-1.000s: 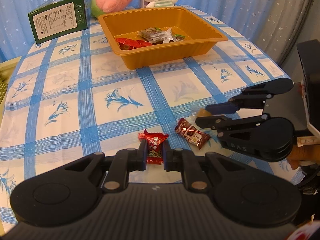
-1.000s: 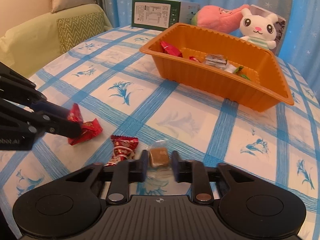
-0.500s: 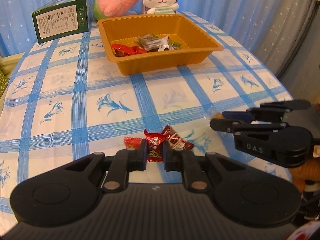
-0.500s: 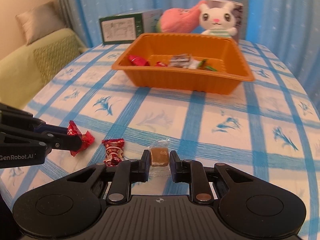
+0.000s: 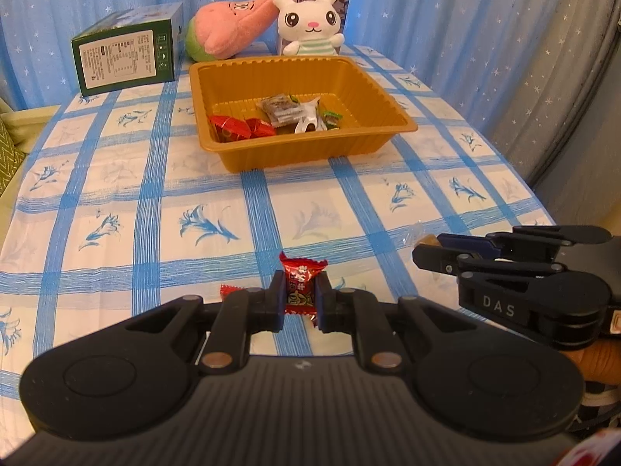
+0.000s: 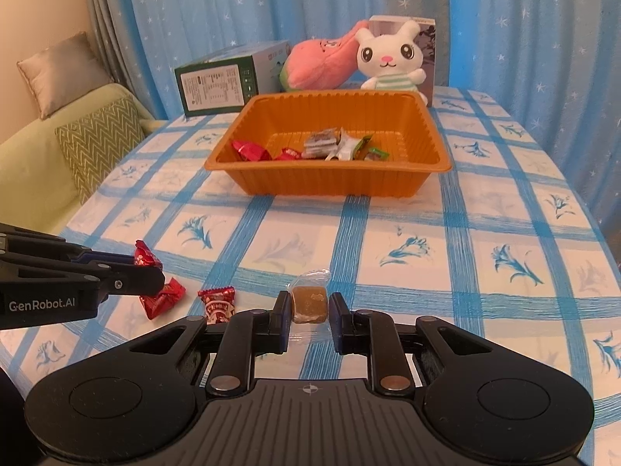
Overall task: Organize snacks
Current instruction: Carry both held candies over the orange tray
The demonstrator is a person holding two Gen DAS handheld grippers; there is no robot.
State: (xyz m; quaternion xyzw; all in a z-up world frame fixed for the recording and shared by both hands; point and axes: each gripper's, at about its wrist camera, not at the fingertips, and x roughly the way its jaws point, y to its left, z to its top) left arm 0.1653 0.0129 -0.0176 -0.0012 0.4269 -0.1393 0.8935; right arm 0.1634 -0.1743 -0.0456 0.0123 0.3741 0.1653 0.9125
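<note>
Left tongs (image 5: 298, 298) pinch a red wrapped candy (image 5: 300, 286) across its body; right tongs (image 6: 309, 305) clamp a brown toffee (image 6: 308, 303). Both sweets look light, crinkly and slippery, so mid-body grips suit. Orange tray (image 6: 427, 132) sits well ahead on the counter (image 6: 485, 213).

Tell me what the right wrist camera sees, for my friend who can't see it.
The right claw pinches a brown wrapped candy above a blue-checked tablecloth. Ahead sits an orange tray of snacks; at left, the left claw grips a red candy.
</note>
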